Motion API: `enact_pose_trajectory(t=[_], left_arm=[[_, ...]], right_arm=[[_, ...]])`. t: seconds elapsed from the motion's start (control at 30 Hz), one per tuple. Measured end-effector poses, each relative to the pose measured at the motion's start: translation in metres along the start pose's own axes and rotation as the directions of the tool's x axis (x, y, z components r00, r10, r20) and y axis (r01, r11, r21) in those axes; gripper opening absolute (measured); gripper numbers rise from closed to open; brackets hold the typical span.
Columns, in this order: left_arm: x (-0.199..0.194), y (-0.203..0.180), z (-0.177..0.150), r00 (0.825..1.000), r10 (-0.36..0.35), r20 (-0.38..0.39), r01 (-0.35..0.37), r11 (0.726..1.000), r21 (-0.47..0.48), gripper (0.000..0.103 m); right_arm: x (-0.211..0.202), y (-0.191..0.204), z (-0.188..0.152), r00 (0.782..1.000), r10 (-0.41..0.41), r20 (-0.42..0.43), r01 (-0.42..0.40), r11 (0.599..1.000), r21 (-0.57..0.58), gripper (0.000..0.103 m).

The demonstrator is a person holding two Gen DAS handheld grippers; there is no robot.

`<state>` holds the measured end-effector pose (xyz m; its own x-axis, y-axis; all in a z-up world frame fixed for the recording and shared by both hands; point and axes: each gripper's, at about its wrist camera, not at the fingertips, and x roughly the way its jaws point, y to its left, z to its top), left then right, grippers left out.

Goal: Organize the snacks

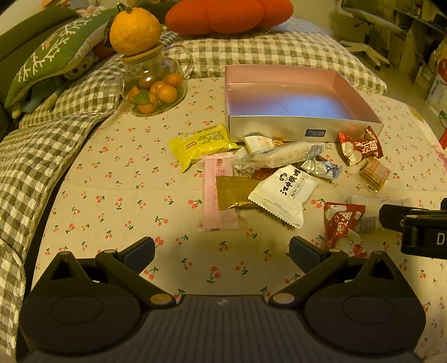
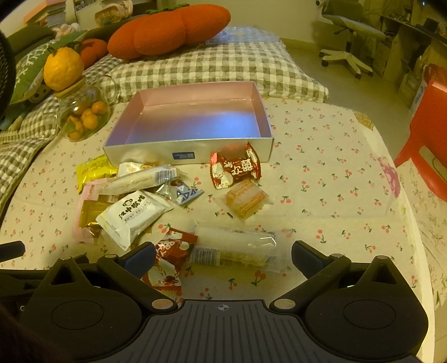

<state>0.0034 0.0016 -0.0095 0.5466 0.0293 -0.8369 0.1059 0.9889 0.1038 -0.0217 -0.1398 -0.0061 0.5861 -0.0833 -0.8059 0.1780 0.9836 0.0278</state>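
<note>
Snacks in wrappers (image 1: 279,192) lie scattered on a cherry-print cloth (image 1: 117,212) just in front of a pink box (image 2: 192,123) with nothing inside. Left gripper (image 1: 222,251) and right gripper (image 2: 223,255) hover above them, jaws wide, holding nothing.

Background stuff: there's a cherry-print cloth (image 1: 117,201) covering the surface, with a grey checked quilt (image 1: 42,145) bunched along the left edge. At upper left of the left wrist view sits a glass jar (image 1: 155,83) full of little oranges, with a big bumpy citrus (image 1: 135,29) perched on its wooden lid. Behind it is a green leaf-pattern pillow (image 1: 53,53), and top centre a fat orange pumpkin cushion (image 1: 223,15). The right wrist view shows a white office chair (image 2: 349,30) at upper right and a red plastic stool (image 2: 430,123) at the right edge.
</note>
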Motion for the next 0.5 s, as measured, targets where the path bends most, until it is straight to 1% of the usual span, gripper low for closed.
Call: enact_pose_trajectory(t=[0.5], left_arm=[[-0.0001, 0.0005, 0.0003, 1.0, 0.0, -0.001, 0.0, 1.0, 0.002, 0.103]], right_arm=[[0.0011, 0.0005, -0.0014, 1.0, 0.004, -0.007, -0.004, 1.0, -0.002, 0.103]])
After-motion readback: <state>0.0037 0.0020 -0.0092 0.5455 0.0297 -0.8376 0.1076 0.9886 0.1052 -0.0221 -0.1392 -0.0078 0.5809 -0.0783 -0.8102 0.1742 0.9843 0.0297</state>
